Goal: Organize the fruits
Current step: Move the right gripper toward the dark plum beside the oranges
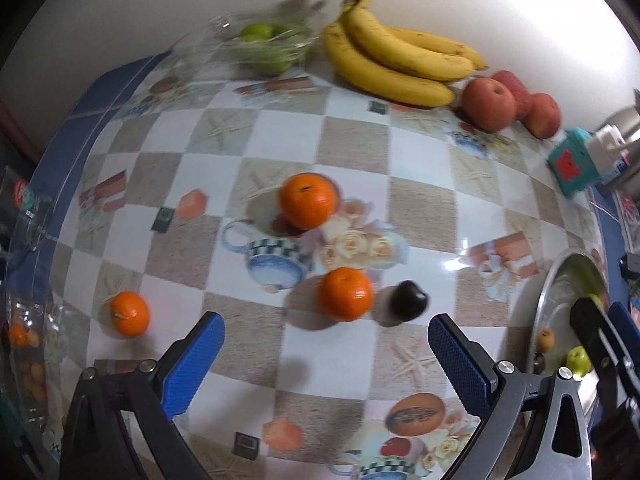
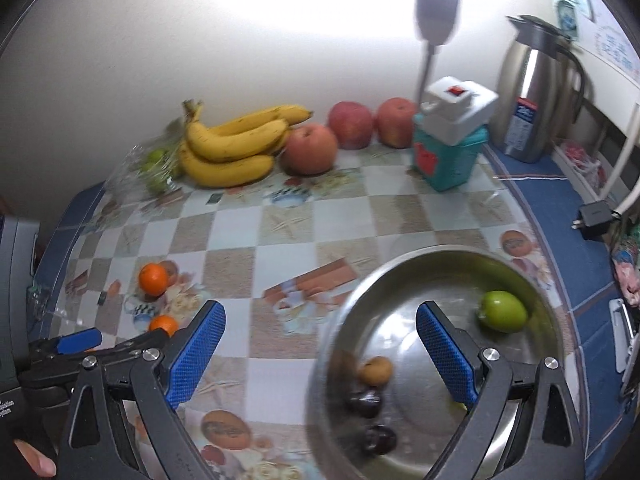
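The left hand-held gripper (image 1: 326, 356) hangs low over the worktop (image 1: 352, 140) with its jaws wide and nothing in them. Just past its tips sit an orange (image 1: 345, 294) and a small dark fruit (image 1: 408, 300), right beside each other. I think the jaws could catch both at once, or bump the dark fruit and send it rolling. The cloth on the worktop looks shiny, so round fruit may slide away.

The right hand-held gripper (image 2: 320, 354) is wide too and holds nothing. It hangs over the near edge of a metal bowl (image 2: 360, 292). Inside the bowl are a green fruit (image 2: 503, 311), a little brown one (image 2: 375, 371) and two dark ones (image 2: 365, 401). If a finger knocks the rim, the bowl could tip or skid, I think, and the fruit would spill.

A bit further back lies another orange (image 1: 307, 200), and one more (image 1: 129, 314) sits off to the left. At the far wall rest the bananas (image 1: 392, 60), three apples (image 1: 489, 104) and a bag of green fruit (image 1: 264, 46). These are well apart from both grippers and look safe.
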Motion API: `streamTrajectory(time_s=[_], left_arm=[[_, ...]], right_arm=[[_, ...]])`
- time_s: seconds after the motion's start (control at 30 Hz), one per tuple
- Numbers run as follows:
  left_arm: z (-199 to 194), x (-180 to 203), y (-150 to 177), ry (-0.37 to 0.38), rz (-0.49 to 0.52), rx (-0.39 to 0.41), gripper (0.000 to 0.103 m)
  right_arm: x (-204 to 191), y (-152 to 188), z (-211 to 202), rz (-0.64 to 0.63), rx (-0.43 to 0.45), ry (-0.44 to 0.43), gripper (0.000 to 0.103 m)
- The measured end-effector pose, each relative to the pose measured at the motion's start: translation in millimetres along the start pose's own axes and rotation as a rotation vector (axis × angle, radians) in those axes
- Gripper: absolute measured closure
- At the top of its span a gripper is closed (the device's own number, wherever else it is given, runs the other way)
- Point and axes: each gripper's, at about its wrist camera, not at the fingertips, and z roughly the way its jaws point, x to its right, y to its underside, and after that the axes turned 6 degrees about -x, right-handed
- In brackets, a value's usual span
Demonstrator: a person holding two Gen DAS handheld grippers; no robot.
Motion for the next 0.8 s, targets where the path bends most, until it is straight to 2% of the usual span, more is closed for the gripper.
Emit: streamTrajectory(time_s=[0.1,0.33,0.43,0.53,0.6,0.7,0.8], left_arm=[[4,-13,-1,0.013,-0.037,-0.014,0.000],[9,-35,-2,-0.016,-0.093,-0.036,0.004],[10,-46,-2,0.017,-0.132,-0.044,0.005],[10,-50,-2,0.003,-0.145,-0.042,0.006],[10,-52,-2,0.004,-0.152,-0.043,0.011],[9,-58,-2,0.005,-0.173,-0.041,0.011],[2,-58,-3,-0.040,-0.161,-0.017,0.011]], right_arm=[[-14,2,8,-0.026,-0.018,-0.014,0.007],[-43,5,26,-0.078,-0.058,-0.031,0.007],[-48,5,35,-0.074,-0.083,-0.047,0.007],[-52,7,43,-0.072,-0.105,-0.053,0.007],[-53,8,48,-0.069,-0.114,-0.058,0.007],[-56,9,54,-0.057,-0.129,-0.079,0.007],[-57,10,62,-0.041,-0.149,-0.096,0.007]])
